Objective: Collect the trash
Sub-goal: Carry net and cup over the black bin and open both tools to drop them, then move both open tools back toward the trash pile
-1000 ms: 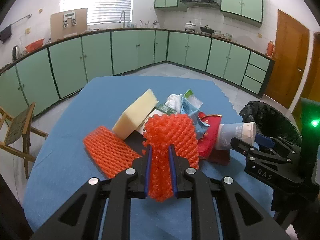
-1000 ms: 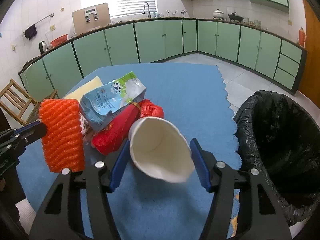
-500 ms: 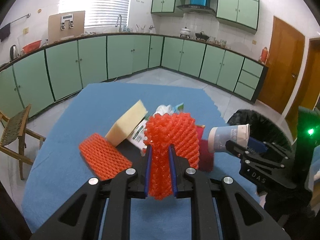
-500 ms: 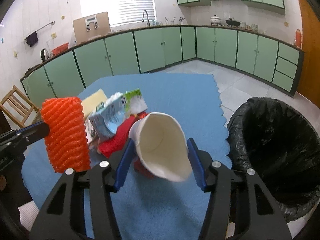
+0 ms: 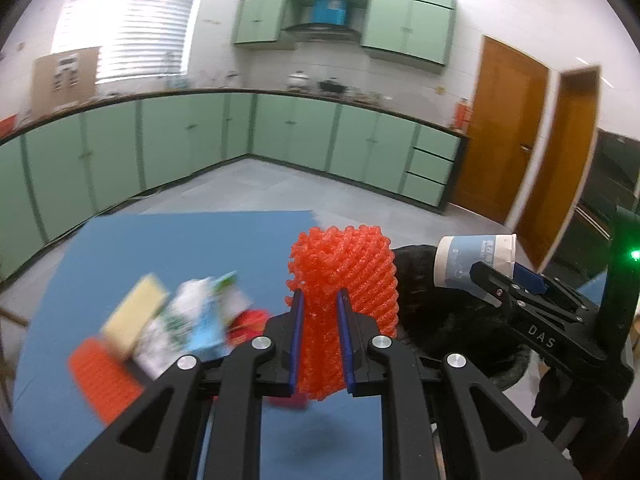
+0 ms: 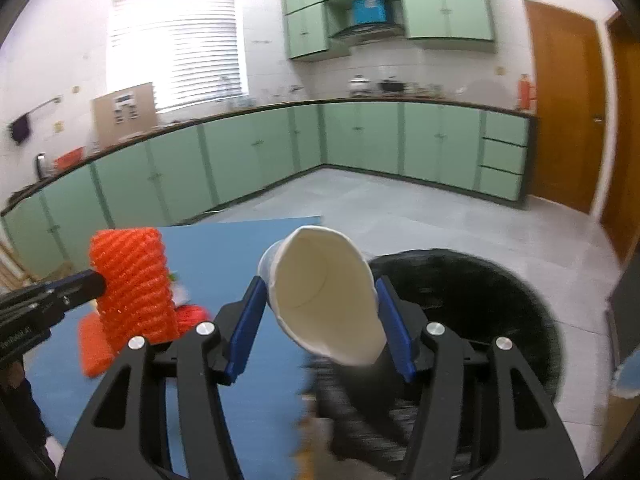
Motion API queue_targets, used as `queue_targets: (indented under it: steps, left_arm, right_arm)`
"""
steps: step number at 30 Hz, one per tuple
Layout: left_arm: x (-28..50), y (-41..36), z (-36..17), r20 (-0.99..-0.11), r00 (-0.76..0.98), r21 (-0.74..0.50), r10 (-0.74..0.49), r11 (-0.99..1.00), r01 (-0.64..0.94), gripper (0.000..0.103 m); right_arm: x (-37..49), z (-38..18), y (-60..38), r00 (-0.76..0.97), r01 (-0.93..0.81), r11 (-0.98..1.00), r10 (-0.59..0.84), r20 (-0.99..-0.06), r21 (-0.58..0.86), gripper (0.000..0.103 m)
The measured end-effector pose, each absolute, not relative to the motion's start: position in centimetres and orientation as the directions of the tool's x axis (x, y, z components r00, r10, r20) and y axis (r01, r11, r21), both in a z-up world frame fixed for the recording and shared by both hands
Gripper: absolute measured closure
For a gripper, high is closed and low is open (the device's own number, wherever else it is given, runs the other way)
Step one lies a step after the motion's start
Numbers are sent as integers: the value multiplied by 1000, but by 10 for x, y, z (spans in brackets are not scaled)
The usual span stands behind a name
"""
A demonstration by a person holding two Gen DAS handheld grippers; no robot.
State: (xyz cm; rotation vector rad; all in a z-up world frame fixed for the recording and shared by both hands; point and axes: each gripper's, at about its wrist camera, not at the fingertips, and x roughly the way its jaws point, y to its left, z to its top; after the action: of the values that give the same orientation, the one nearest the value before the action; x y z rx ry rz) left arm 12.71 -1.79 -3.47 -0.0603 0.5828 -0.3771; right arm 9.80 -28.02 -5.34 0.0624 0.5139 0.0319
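Foam net (image 5: 343, 276) and paper cup (image 6: 326, 292), both gripped

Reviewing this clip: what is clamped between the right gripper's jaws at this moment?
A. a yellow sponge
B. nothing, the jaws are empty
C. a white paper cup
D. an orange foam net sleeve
C: in the right wrist view the right gripper has its blue pads pressed on both sides of the white paper cup, while the orange foam net is clamped in the left gripper.
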Motion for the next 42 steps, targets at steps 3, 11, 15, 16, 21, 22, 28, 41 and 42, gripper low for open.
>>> queue_targets:
  steps: [3,11,15,16,21,22,28,41,42]
  left_arm:
    - [142,-54,-36,-520,749,-155,-410,908,389,87]
    - [184,-144,-54,-554,679,-175,-483,864,472,87]
    - [203,-175,-70,-589,625,-212,-513,844,492,73]
    - [205,-180,-73,-598,616,-212,-513,842,496,60]
    - [206,-174,-77,-610,614,-219,-502,851,478,50]
    - [205,-169,-75,-607,621,-219,-496,855,470,49]
    - [186,-108,-53,-550,730,-136,-405,906,401,40]
    - [141,51,-52,-525,844,-45,-111,994,102,40]
    - [139,61,-56,-533,841,-48,-94,996,81,40]
  right_arm:
    - [97,-57,-319,868,69,996,-31,-496,59,48]
    - [101,-93,-399,814,232,972,-170,-555,43,41]
    - [97,-108,-420,793,289,957,-223,-567,27,26]
    - [99,-110,-422,787,302,953,-236,-570,21,23]
    - [93,-117,-430,773,351,936,-284,-567,10,12]
    - [92,-117,-429,774,353,936,-282,-568,16,10]
    - [89,-107,-395,807,307,950,-229,-544,56,8]
    - [116,-90,-247,859,31,992,36,-511,122,8]
    - [118,-94,-234,856,10,993,54,-514,121,8]
